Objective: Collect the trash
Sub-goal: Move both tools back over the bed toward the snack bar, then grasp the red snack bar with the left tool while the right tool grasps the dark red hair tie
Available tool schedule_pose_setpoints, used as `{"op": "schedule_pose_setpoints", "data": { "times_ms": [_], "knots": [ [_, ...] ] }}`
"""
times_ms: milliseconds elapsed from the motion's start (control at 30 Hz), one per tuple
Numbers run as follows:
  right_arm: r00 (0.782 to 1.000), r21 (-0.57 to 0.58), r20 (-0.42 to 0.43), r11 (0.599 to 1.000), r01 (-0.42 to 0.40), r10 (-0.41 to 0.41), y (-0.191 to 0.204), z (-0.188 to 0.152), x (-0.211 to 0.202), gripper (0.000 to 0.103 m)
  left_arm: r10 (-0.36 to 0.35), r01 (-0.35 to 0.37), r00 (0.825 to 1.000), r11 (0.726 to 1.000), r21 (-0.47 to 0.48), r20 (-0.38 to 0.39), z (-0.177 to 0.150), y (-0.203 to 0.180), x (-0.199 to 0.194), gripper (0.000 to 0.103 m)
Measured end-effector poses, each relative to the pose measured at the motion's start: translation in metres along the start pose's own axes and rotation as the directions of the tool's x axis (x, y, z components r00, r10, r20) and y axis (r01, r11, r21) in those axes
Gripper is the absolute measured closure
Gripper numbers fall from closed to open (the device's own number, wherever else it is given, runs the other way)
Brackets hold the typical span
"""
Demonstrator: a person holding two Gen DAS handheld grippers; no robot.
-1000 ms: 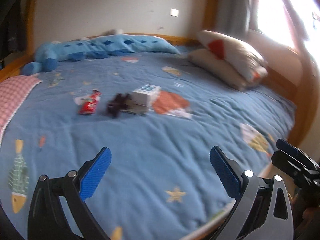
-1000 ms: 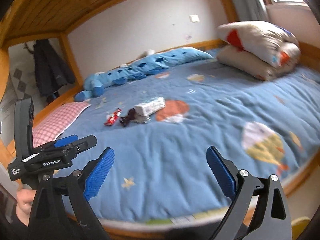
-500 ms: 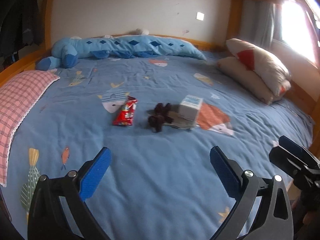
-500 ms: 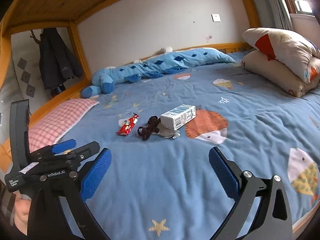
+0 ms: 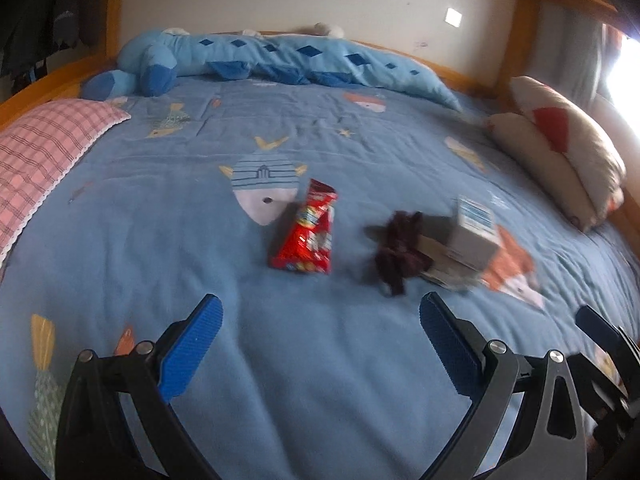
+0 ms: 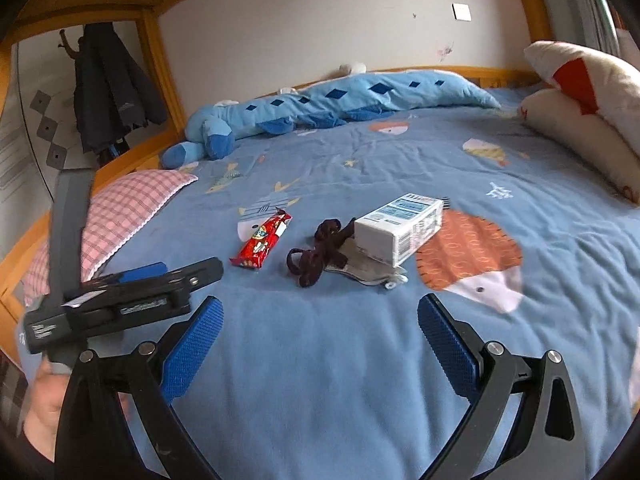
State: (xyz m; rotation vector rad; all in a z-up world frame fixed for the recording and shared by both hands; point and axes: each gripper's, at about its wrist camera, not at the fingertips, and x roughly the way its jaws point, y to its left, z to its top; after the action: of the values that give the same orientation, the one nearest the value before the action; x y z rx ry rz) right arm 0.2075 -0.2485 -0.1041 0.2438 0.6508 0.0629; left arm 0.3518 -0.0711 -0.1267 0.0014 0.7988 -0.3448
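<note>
Left wrist view: left gripper [image 5: 320, 344] stood spread wide and empty at the bottom of the frame, blue pads [image 5: 192, 348] apart, hovering above the blue bedspread [image 5: 320, 392]. Trash lay in a loose row at mid-frame, above the pads. Item one, a red snack wrapper [image 5: 308, 232], sat just above the gap between the fingers, slightly left of centre, its long axis running near-vertically up the frame, that is, roughly in line with the fingers. Item two, a dark tangled cord or band [image 5: 396, 252], lay to its right, apart from it. Item three, a white carton [image 5: 474, 236], lay further right, touching grey flat scraps [image 5: 444, 272] beneath it. Detail here was blurred. The right gripper showed at the lower right edge. Right wrist view: right gripper [image 6: 320, 344] likewise splayed and empty. The left gripper [image 6: 132, 292] crossed the lower left, a hand [image 6: 44, 412] under it. The snack wrapper [image 6: 262, 244] lay upper left of the gap, tilted diagonally; the dark cord [image 6: 320, 252] sat directly above the gap; the carton [image 6: 400, 228] lay above and right, long axis slanting up to the right, resting partly on the grey scraps [image 6: 366, 270]. Judgement: the wrapper fell to the left tongs, which would need to close across its narrow width; cord and carton lay nearer the right tongs. Nothing collected yet; no bin visible.
</note>
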Motion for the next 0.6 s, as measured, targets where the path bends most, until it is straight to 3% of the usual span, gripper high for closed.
{"op": "schedule_pose_setpoints", "data": {
  "times_ms": [500, 567, 600],
  "knots": [
    [0.998, 0.019, -0.050, 0.999, -0.033, 0.034, -0.005, 0.003, 0.054, 0.009, 0.026, -0.026, 0.999, 1.000, 0.018, -0.029, 0.033, 0.003, 0.086, 0.006],
    [0.998, 0.023, -0.059, 0.999, -0.036, 0.037, -0.006, 0.003, 0.057, 0.009, 0.037, -0.037, 0.999, 0.999, 0.003, -0.038, 0.036, 0.006, 0.097, 0.019],
    [0.997, 0.023, -0.061, 0.999, -0.037, 0.038, -0.005, 0.002, 0.058, 0.009, 0.026, -0.026, 0.998, 1.000, -0.012, -0.056, 0.038, 0.009, 0.102, 0.042]
  ]
}}
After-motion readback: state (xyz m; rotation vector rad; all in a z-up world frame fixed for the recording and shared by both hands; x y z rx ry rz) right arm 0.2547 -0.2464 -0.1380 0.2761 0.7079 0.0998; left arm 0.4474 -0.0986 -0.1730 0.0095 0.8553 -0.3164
